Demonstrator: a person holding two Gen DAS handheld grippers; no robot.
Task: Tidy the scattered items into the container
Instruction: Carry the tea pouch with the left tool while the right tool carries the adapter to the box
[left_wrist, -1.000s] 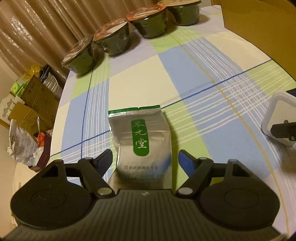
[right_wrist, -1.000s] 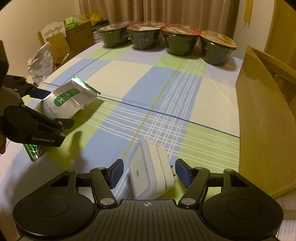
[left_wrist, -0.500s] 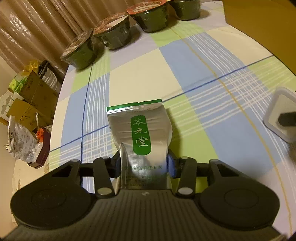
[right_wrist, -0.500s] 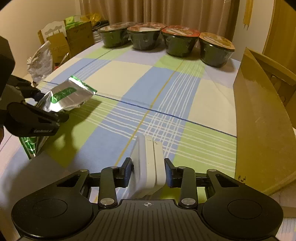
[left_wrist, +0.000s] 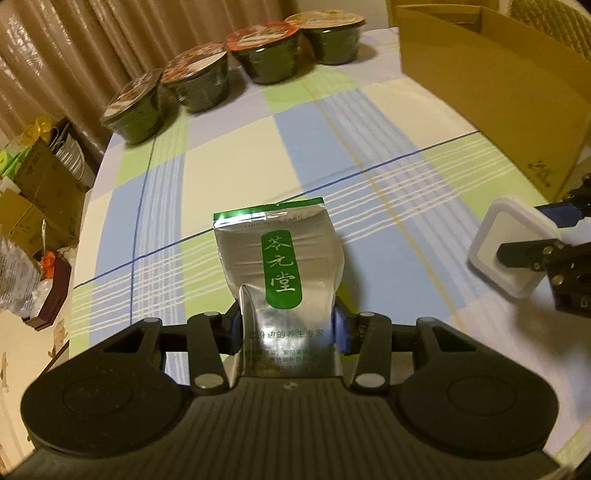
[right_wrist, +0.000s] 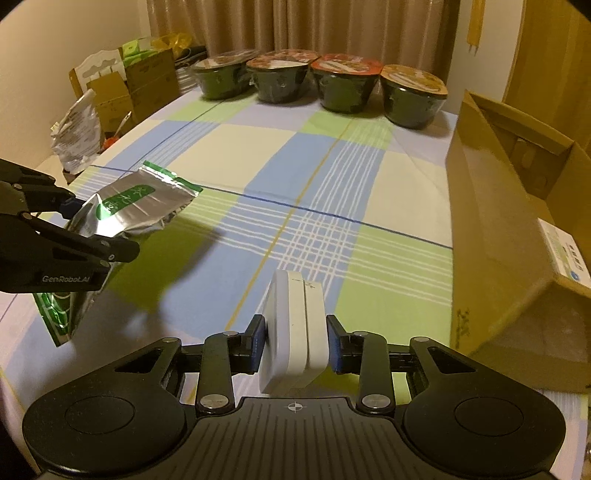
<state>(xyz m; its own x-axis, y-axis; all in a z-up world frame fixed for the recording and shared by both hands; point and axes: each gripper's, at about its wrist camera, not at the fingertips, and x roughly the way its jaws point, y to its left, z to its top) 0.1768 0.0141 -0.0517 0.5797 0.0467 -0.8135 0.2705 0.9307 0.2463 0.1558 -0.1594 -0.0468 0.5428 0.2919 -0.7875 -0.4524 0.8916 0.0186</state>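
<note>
Scattered items: two, one silver tea pouch (left_wrist: 284, 273) with a green label and one white square case (right_wrist: 295, 328), both lifted off the checked tablecloth (left_wrist: 229, 147).
Left gripper (left_wrist: 286, 328): blue pads pinched on the pouch's lower half, its sealed top pointing away.
Right gripper (right_wrist: 295, 341): jaws clamped on the case's two flat faces, case standing on edge.
Container: one open cardboard box (right_wrist: 495, 229) at the table's right side, just beside the held case; a small printed carton (right_wrist: 565, 254) sits in it.
Background: four lidded noodle bowls (right_wrist: 343, 86) in a row along the far edge, before a curtain (left_wrist: 62, 59).
</note>
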